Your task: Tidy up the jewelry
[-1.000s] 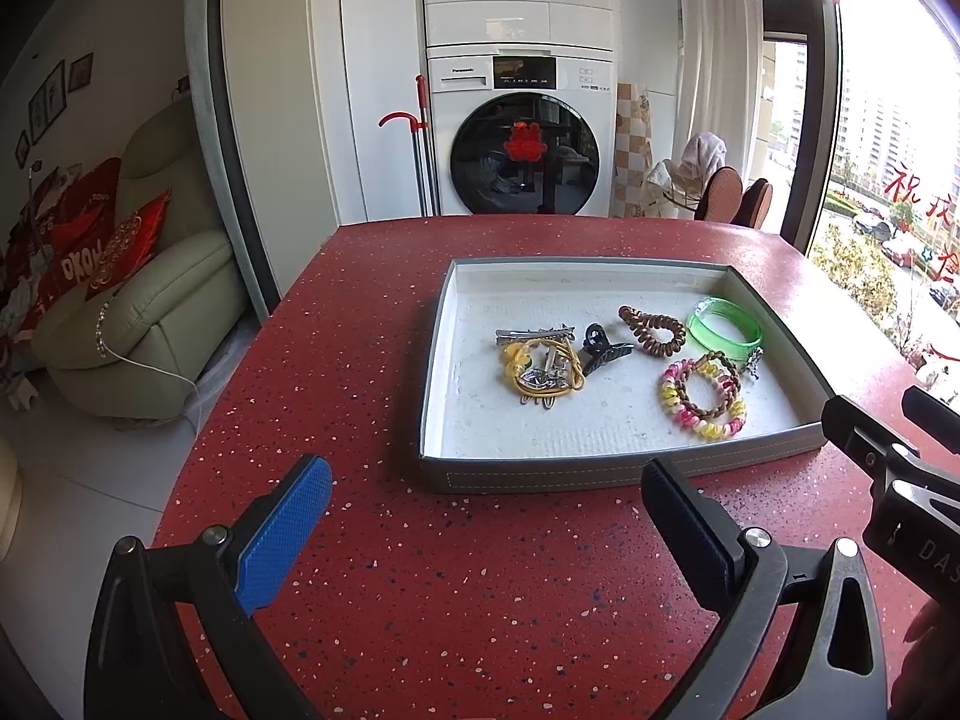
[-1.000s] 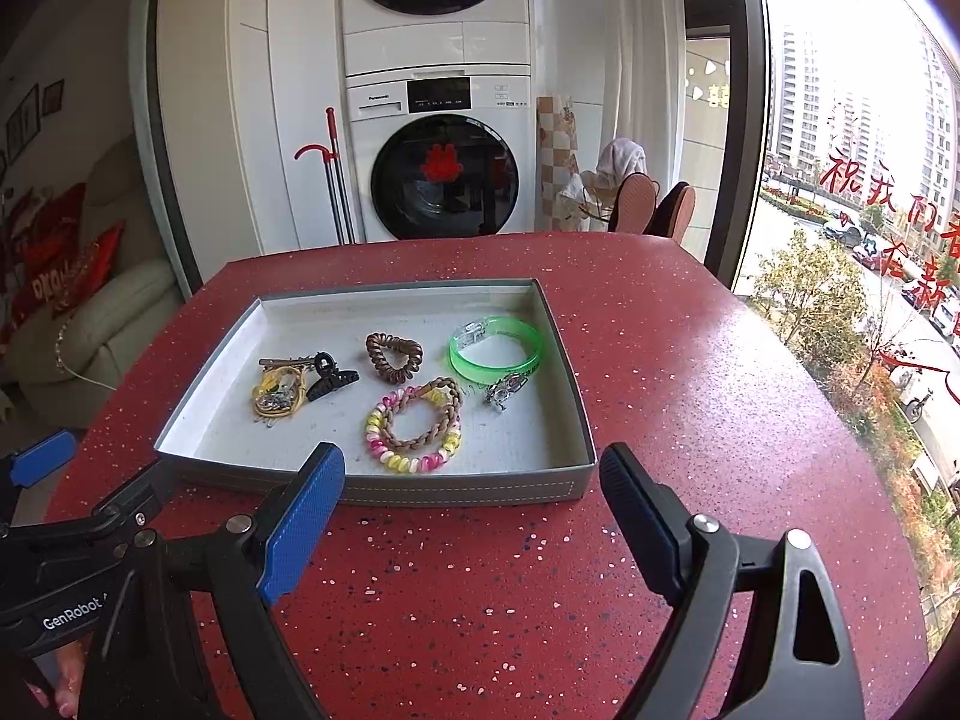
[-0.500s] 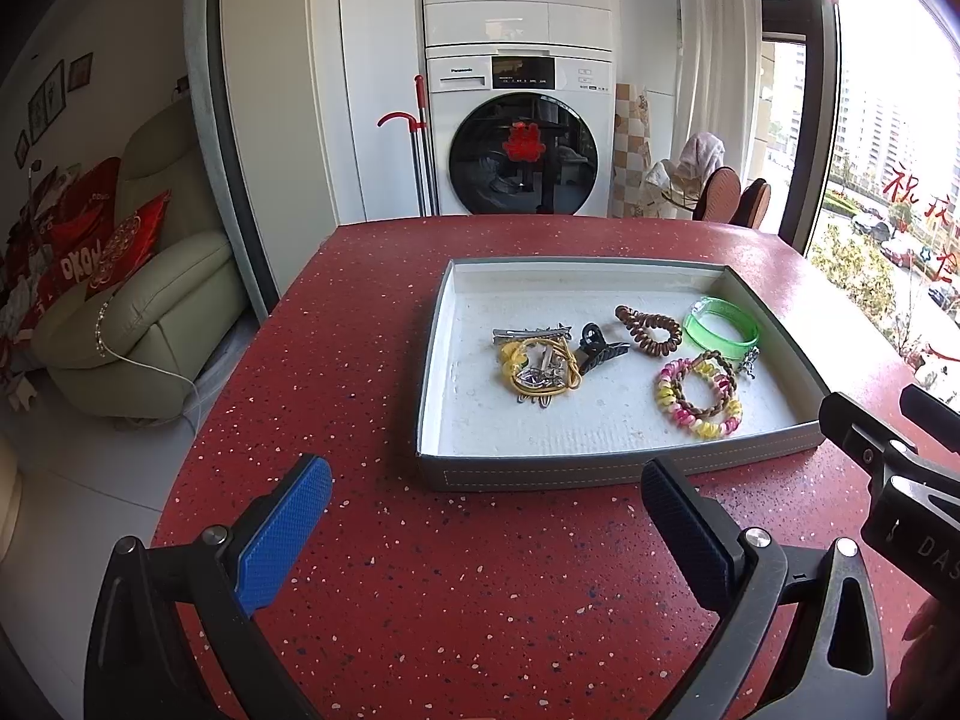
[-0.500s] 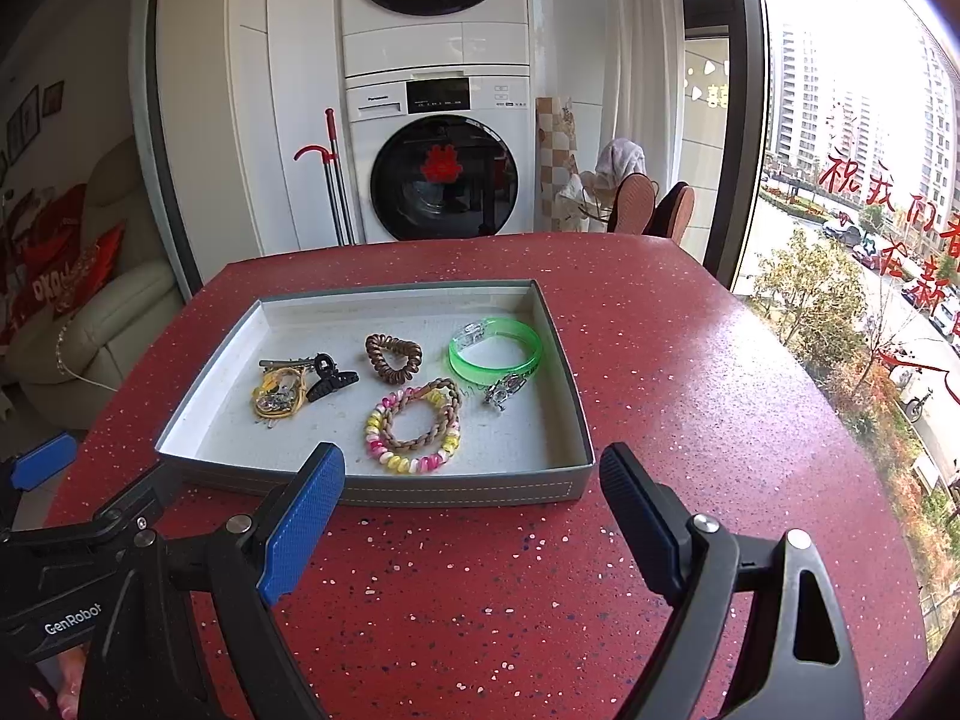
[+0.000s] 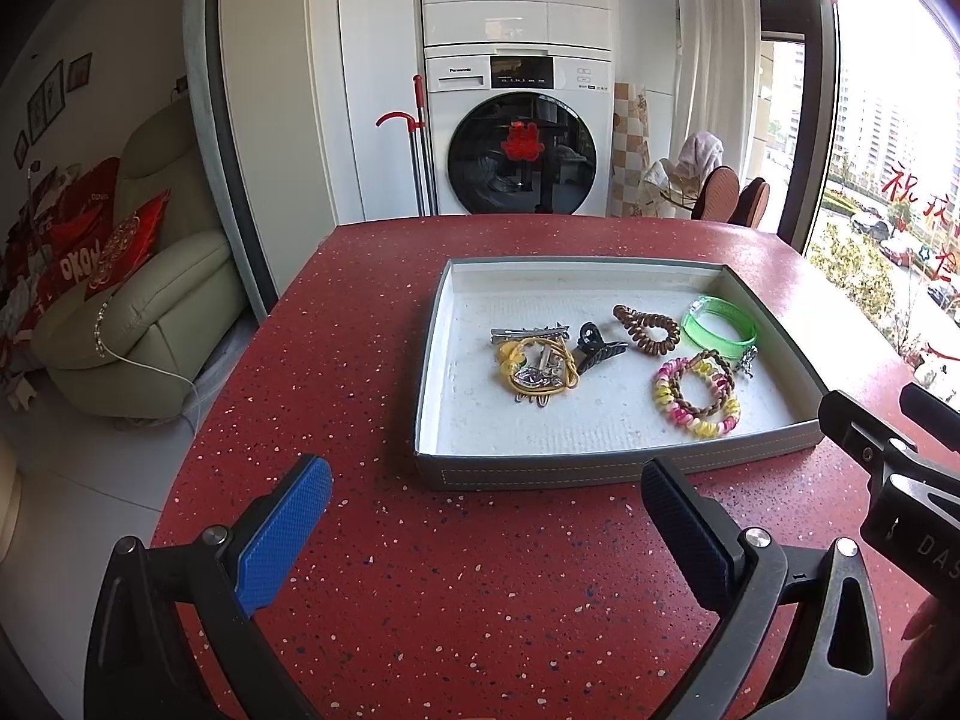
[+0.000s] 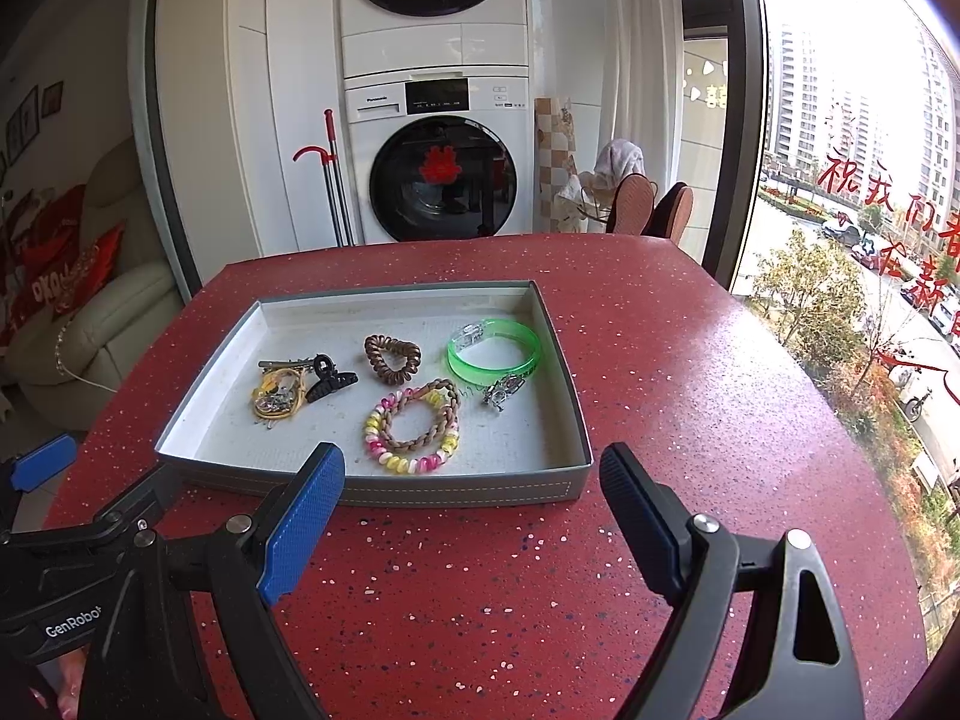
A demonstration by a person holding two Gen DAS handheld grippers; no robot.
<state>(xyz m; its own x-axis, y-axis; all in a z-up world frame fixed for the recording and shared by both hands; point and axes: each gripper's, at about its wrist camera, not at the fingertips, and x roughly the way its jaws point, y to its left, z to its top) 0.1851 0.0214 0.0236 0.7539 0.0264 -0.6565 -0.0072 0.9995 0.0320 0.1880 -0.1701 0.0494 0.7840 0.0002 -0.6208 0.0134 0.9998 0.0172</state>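
Observation:
A grey tray [image 5: 612, 471] [image 6: 456, 491] rests on the red speckled table. Inside lie a green bangle [image 5: 720, 329] [image 6: 493, 351], a brown spiral hair tie [image 5: 647, 329] [image 6: 393, 358], a pink-yellow coil with a brown braided bracelet [image 5: 697, 393] [image 6: 414, 427], a black claw clip [image 5: 597, 347] [image 6: 329, 379], a yellow band with metal clips [image 5: 536, 367] [image 6: 277, 391] and a small silver piece [image 6: 503, 390]. My left gripper [image 5: 486, 516] and right gripper [image 6: 471, 495] hover open before the tray's near wall, nothing between their fingers.
A stacked washer and dryer [image 5: 519, 138] stand beyond the table's far edge, with a red-handled mop [image 5: 417, 144] beside them. A cream sofa [image 5: 132, 312] sits on the floor to the left. A large window [image 6: 852, 210] runs along the right.

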